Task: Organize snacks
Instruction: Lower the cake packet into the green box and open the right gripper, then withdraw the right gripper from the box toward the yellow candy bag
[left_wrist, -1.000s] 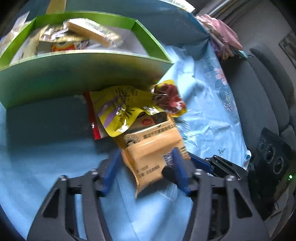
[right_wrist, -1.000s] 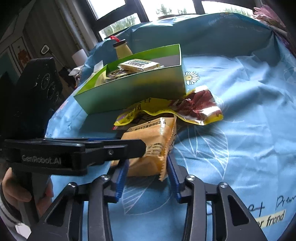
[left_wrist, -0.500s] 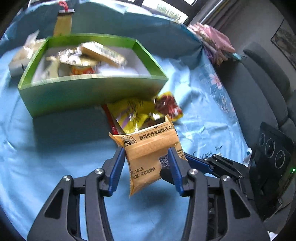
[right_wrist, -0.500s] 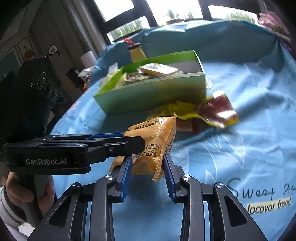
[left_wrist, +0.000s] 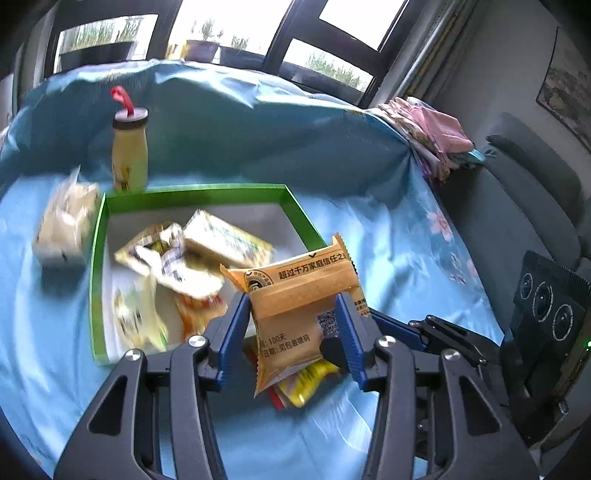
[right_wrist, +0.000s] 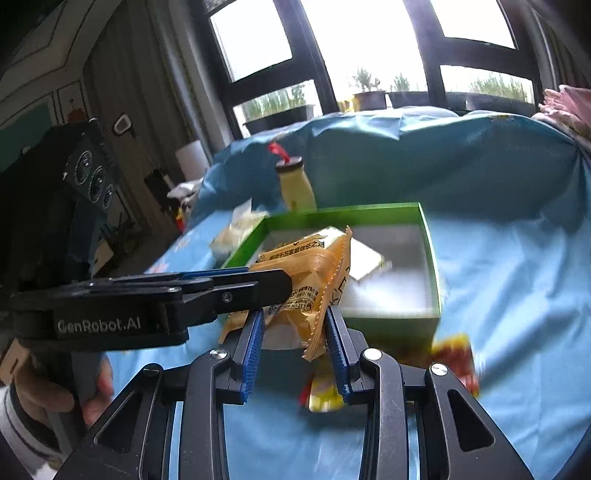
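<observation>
An orange snack packet hangs in the air in front of the green box, and both grippers hold it. My left gripper is shut on its two sides. My right gripper is shut on the same orange snack packet, from the other end. In the right wrist view the left gripper's fingers cross in from the left. The green box holds several wrapped snacks. Below the packet, a yellow bag and a red-brown wrapper lie on the blue cloth.
A yellow bottle with a red loop on its cap stands behind the box. A pale wrapped pack lies left of the box. Pink folded cloth and a grey sofa are at the right. A hand grips the left tool.
Both grippers have lifted the orange packet off the cloth and off the yellow bag, up to the height of the box rim. The views now look into the box.
</observation>
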